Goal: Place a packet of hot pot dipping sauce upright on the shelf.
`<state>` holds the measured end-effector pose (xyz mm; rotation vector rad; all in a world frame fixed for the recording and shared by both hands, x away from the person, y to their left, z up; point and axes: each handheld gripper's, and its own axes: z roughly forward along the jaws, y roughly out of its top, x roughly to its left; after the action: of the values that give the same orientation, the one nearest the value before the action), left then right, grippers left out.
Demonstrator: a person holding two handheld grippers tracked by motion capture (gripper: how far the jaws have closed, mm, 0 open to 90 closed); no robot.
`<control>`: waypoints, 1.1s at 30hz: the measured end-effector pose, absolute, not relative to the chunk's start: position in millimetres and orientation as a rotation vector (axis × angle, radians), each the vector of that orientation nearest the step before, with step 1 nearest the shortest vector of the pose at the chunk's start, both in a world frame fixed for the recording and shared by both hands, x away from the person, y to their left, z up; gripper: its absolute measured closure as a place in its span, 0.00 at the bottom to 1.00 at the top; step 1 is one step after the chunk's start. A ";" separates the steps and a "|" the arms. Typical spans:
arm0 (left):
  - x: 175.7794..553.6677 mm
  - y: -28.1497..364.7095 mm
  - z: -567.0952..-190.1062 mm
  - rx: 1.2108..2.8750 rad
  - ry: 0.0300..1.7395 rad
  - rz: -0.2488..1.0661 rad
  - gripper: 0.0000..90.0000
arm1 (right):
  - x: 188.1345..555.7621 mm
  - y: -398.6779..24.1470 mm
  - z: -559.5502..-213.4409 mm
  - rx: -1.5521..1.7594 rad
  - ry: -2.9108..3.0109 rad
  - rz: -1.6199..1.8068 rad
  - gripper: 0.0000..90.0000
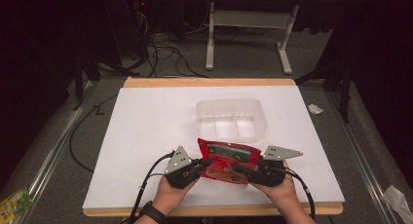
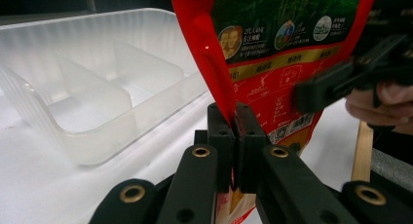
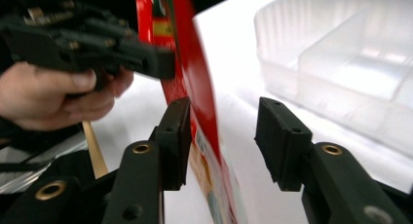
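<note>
left gripper (image 1: 207, 162) clamped tight on the left edge of the red pouch (image 1: 228, 161); in the left gripper view (image 2: 233, 118) both pads pressed together with the pouch's (image 2: 272, 63) red side seam pinched between them. right gripper (image 1: 237, 169) at the pouch's right edge, jaws spread; in the right gripper view (image 3: 221, 136) pouch (image 3: 187, 73) standing edge-on in the gap, close against the left pad, well clear of the right pad, so no grip there. pouch held just off the white table sheet (image 1: 146, 136), near the front edge, between both hands, printed face with green panel up toward the high camera. clear plastic tray (image 1: 231, 118) with inner dividers just behind the pouch, sitting flat on the sheet, compartments bare. left hand (image 1: 171, 192) and right hand (image 1: 277, 187) in from the bottom edge, black watch on the left wrist.
</note>
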<state>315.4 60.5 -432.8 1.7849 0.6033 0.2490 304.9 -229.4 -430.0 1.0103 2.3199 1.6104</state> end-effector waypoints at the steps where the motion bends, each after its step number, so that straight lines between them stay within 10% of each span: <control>1: 315.3 60.6 -432.7 1.785 0.602 0.250 0.98 | 305.1 -228.2 -434.0 1.005 2.341 1.599 0.75; 7: 315.0 60.9 -433.1 1.785 0.607 0.258 0.91 | 302.6 -226.9 -438.6 0.956 2.371 1.592 0.94; 17: 316.1 75.3 -436.6 1.807 0.658 0.322 0.51 | 300.4 -232.6 -432.1 0.979 2.320 1.582 0.96; 33: 314.1 121.4 -435.9 1.797 0.800 0.334 0.39 | 294.6 -263.6 -412.7 1.060 2.133 1.584 0.96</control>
<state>314.1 121.4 -435.9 1.7970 0.8003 0.3344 294.6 -263.6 -412.7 1.0596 2.1328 1.5844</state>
